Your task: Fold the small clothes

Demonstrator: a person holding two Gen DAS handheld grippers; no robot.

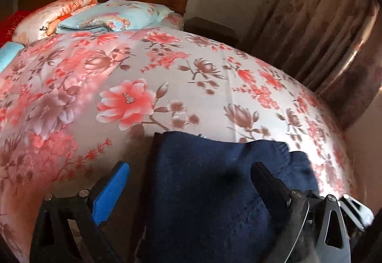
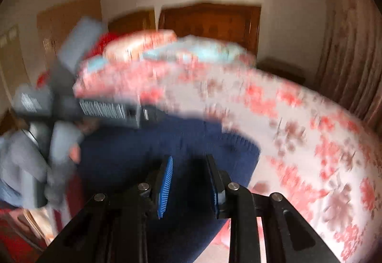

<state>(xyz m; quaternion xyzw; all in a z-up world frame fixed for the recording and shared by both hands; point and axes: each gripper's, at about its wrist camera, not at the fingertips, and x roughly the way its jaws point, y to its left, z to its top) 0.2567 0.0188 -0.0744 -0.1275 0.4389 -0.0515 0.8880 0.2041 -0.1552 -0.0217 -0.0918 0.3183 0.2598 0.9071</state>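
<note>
Left wrist view shows the navy garment [image 1: 210, 191] lying on the floral bedspread [image 1: 148, 86] in the lower middle of the frame, its left edge straight and its upper right corner doubled over in a soft lump, so I judge at least one fold is already in and the piece is not yet a tidy packet; smoothing and a further fold look to be what is left, and no other small clothes show in either picture. My left gripper [image 1: 191, 182] is spread wide, one blue pad at lower left and the black finger at lower right, with the navy cloth beneath and between them, but nothing is pinched. Whether the tips touch the cloth I cannot tell. Right wrist view is blurred. There my right gripper [image 2: 189, 167] sits at bottom centre with its jaws partly apart, a clear gap between the blue pads, and the same dark garment [image 2: 167, 151] below them; I see nothing caught in that gap. At the left of that frame the other gripper's grey body shows, held over the garment's far edge.
</note>
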